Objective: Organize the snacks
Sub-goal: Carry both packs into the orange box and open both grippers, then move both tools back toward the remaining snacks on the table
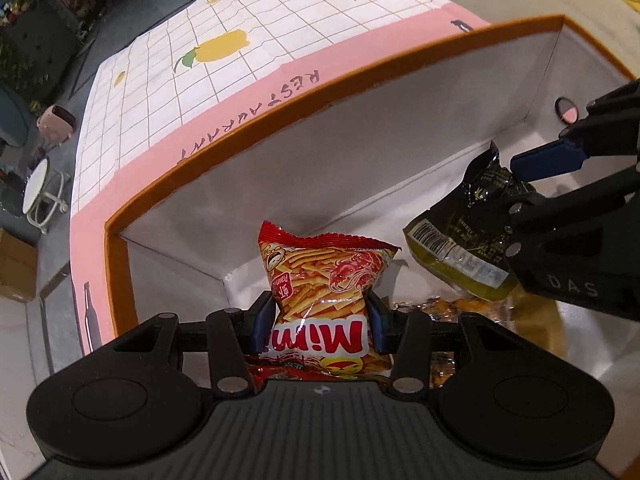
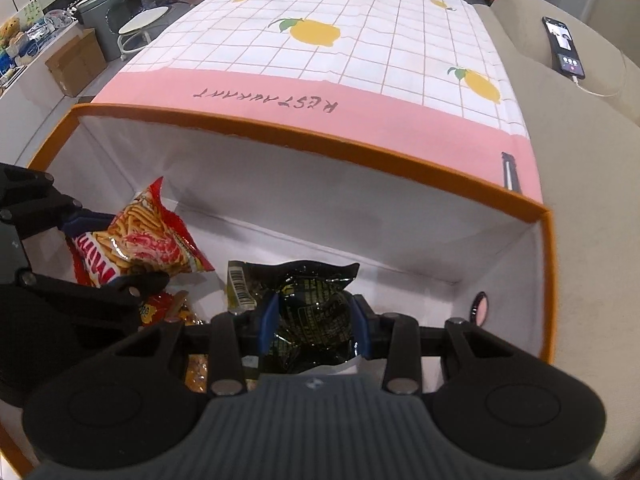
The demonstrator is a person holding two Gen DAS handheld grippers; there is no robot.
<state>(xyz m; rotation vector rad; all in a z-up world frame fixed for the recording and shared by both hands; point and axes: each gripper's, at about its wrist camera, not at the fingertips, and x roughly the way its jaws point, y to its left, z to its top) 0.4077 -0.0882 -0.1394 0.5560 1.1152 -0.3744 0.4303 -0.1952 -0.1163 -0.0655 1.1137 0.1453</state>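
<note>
Red Mimi bag (image 1: 320, 292), dark packet (image 2: 312, 320) inside box (image 2: 304, 148).

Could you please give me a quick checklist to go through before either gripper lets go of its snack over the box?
1. Left gripper shut on the Mimi packet: ok, both pads press its sides.
2. Right gripper shut on the black-and-green packet: ok.
3. Both packets inside the orange-rimmed box, below its rim: ok.
4. The two grippers apart from each other: ok, a gap shows between them in both views.
5. Bare box floor under the black-and-green packet: cannot tell, the gripper hides it.
6. Space under the Mimi packet: not ok, other snack packets already lie close below.
</note>
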